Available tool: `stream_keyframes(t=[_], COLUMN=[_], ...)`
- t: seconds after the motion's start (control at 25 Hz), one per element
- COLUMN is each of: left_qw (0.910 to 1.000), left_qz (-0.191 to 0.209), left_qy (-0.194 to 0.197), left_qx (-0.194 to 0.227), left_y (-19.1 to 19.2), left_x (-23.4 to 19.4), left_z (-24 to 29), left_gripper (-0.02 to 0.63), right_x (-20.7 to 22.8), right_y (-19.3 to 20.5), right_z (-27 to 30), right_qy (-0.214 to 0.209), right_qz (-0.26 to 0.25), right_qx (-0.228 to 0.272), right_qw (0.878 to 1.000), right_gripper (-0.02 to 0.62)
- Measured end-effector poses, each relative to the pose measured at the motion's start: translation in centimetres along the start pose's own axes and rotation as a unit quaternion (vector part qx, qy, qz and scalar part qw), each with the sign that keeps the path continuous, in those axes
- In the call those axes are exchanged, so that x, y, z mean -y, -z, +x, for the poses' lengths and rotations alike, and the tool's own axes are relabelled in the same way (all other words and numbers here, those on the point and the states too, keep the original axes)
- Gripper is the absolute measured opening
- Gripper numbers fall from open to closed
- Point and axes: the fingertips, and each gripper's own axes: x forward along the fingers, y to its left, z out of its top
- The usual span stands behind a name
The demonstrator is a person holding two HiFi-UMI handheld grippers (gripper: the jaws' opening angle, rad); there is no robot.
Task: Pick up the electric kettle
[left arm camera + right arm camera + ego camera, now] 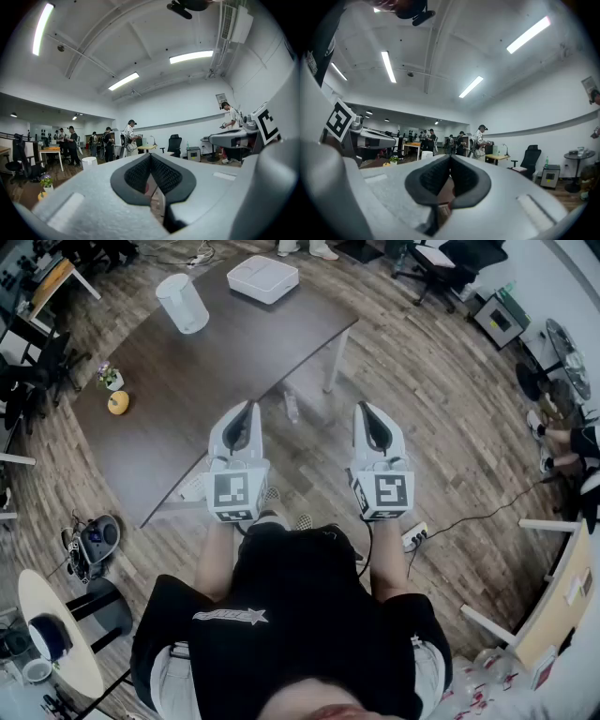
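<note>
The electric kettle [181, 303], a white cylinder, stands at the far left end of a dark table [234, 343], well ahead of both grippers. It shows small in the left gripper view [89, 162] and in the right gripper view [426, 154]. My left gripper [246, 409] is held level over the table's near edge, its dark pads [140, 173] meeting with nothing between them. Level as well, my right gripper [367, 411] hangs over the wooden floor to the table's right; its pads [436, 176] are closed together and empty.
On the table are a flat white box [262, 279] at the far end, a small potted plant [111, 378] and an orange round thing [118, 403] at the left. A power strip [413, 536] lies on the floor. Several people [129, 138] stand at the room's back.
</note>
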Motion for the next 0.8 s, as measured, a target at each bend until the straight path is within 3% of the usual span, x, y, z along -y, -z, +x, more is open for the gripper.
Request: stream_keyframes(t=[0.36, 0.8], left_qw=[0.9996, 0.9968], left_qz=[-0.004, -0.002], left_qy=[-0.026, -0.074], left_qx=[-0.014, -0.028], left_y=[1.0, 2.4], left_x=[-1.3, -7.9], left_z=[1.2, 8.7], left_gripper=[0.009, 0.009], right_x=[0.4, 0.4], right_y=[0.4, 1.5], right_z=[2.7, 14.0], right_qy=[-0.028, -0.084], right_qz=[0.010, 0.020], right_qx=[-0.008, -0.006], right_qw=[1.000, 0.996], right_gripper=[0.003, 0.003])
